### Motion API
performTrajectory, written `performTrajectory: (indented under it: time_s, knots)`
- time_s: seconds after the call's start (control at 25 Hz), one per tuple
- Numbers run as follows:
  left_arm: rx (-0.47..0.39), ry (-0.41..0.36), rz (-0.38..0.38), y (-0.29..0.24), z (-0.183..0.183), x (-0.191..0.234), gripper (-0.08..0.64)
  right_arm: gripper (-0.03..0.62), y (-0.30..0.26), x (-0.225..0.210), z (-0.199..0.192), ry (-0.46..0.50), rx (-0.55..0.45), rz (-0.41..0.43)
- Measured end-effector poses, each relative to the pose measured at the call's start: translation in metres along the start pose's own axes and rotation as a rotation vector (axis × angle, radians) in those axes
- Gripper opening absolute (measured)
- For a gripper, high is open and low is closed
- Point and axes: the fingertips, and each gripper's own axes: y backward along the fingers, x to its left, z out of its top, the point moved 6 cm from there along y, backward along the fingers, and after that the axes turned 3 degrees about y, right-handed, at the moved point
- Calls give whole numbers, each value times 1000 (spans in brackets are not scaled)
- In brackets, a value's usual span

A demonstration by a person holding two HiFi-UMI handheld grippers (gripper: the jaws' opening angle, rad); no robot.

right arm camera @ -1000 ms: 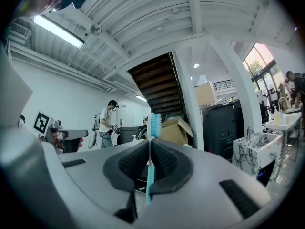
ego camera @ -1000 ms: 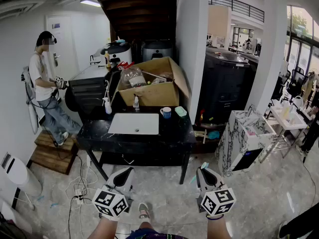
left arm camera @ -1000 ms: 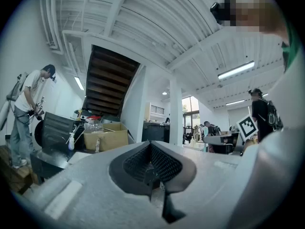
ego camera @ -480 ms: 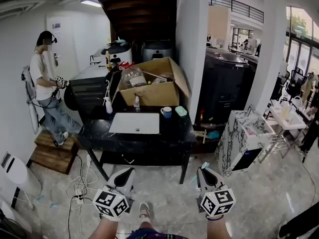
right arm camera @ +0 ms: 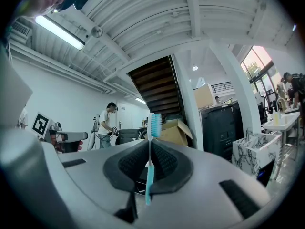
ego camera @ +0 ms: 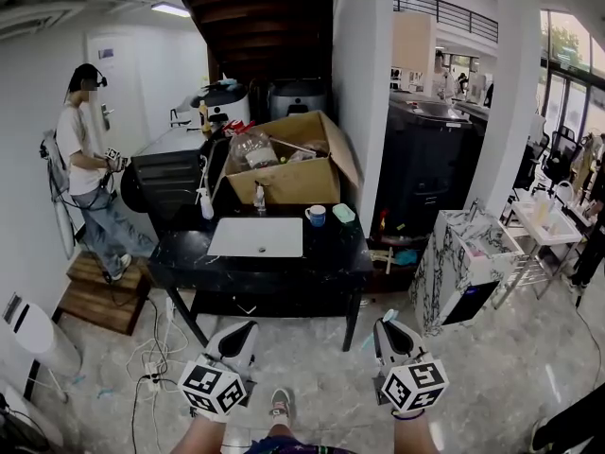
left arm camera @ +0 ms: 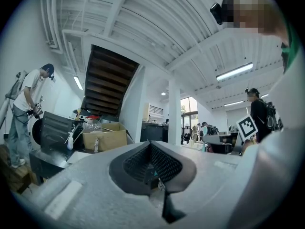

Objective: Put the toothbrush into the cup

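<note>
A teal toothbrush [right arm camera: 150, 151] stands upright between the jaws of my right gripper [right arm camera: 150, 168], bristles on top; the gripper is shut on its handle. In the head view the right gripper [ego camera: 387, 330] hangs low over the floor, with the toothbrush [ego camera: 388, 314] tip poking out above it. The cup [ego camera: 315, 214], a white and blue mug, stands far ahead on the black table [ego camera: 284, 270], to the right of a white basin [ego camera: 255, 236]. My left gripper [ego camera: 240, 332] is level with the right one, and the left gripper [left arm camera: 151, 168] jaws are shut with nothing between them.
An open cardboard box [ego camera: 288, 173] full of items sits behind the basin, with a green soap box [ego camera: 342, 212] beside the cup. A person [ego camera: 85, 159] stands at the left by a wooden step [ego camera: 99, 296]. Cables [ego camera: 156, 353] lie on the floor. A marble cabinet [ego camera: 463, 263] stands right.
Hardly anything: the view has shifted slightly and both grippers keep their places, the right one still holding the toothbrush.
</note>
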Motion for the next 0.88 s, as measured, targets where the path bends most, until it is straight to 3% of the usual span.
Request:
performTrajectory:
  time_s: [0.88]
  knots:
    - [-23, 9, 34, -49, 10, 51, 15, 17, -83, -12, 13, 0, -10, 49]
